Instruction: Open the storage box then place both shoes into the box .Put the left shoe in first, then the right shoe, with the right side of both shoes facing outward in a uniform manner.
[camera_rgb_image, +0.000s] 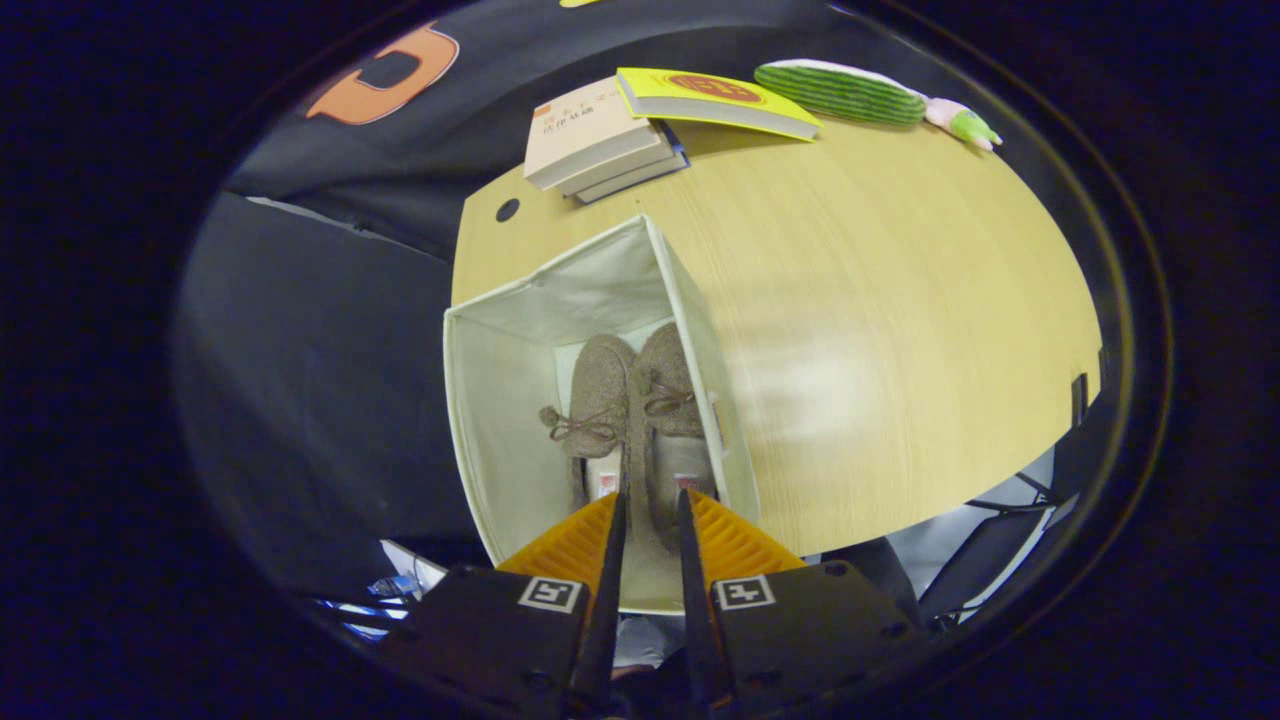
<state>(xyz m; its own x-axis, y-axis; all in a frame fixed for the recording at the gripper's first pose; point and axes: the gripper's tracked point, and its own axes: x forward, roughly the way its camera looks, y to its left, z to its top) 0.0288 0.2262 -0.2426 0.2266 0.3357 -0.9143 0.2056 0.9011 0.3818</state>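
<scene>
The cream fabric storage box (500, 400) stands open on the wooden table's near left corner. Two brown felt shoes with bow laces lie side by side on its floor, toes pointing away from me: the left shoe (600, 385) and the right shoe (668, 380). My gripper (652, 494) hovers above the box's near rim and looks down into it. The fingertips overlap the shoes' heel ends in the view. The fingers stand a narrow gap apart and hold nothing; the shoes lie well below them.
The wooden table (880, 340) stretches to the right of the box. A stack of books (595, 140), a yellow book (715, 100) and a green striped plush toy (845, 92) lie at its far edge. A round cable hole (507, 210) sits near the books.
</scene>
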